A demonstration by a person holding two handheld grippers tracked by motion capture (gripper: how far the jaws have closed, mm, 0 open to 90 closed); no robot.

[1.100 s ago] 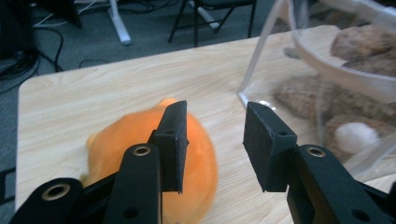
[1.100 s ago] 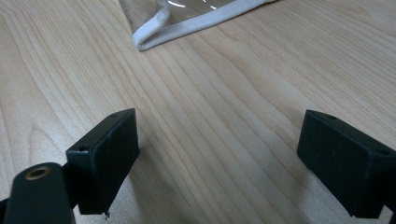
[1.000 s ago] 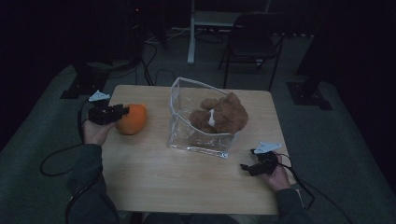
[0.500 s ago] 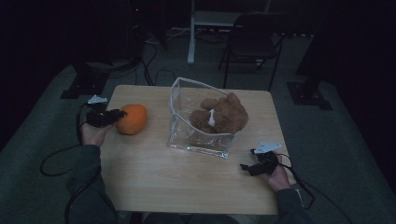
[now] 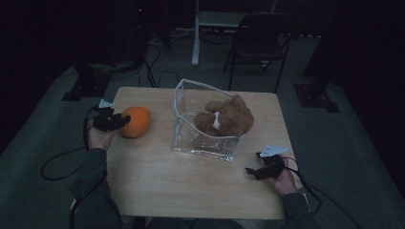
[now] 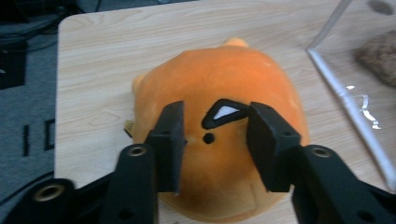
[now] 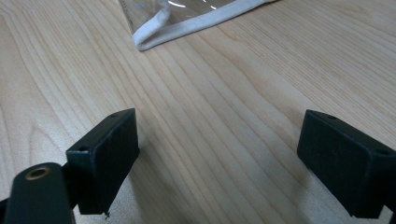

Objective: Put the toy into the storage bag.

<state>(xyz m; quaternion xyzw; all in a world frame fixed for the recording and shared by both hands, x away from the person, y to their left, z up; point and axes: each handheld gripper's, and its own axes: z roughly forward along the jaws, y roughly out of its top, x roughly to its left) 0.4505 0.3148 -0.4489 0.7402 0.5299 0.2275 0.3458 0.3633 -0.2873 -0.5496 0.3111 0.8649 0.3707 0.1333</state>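
A round orange plush toy (image 5: 136, 121) lies on the left part of the wooden table (image 5: 191, 186). My left gripper (image 5: 120, 122) reaches it from the left. In the left gripper view its jaws straddle the top of the orange plush toy (image 6: 224, 79), and my left gripper (image 6: 215, 119) stands partly open after its jaws have just been opening. The pads sit at the fabric without squeezing it. A brown teddy bear (image 5: 229, 117) lies inside a clear container (image 5: 184, 131). My right gripper (image 5: 250, 171) rests open and empty near the table's front right; my right gripper (image 7: 219, 140) has bare wood between its jaws.
The clear container's white-edged corner (image 7: 154, 28) lies just ahead of the right jaws. Its wall (image 6: 345, 93) stands to the right of the orange toy. A chair (image 5: 260, 40) and stands on the floor sit beyond the table. Cables trail from both hands.
My left gripper has sunk a little onto the orange plush toy, which has stayed where it was. The right hand has not moved.
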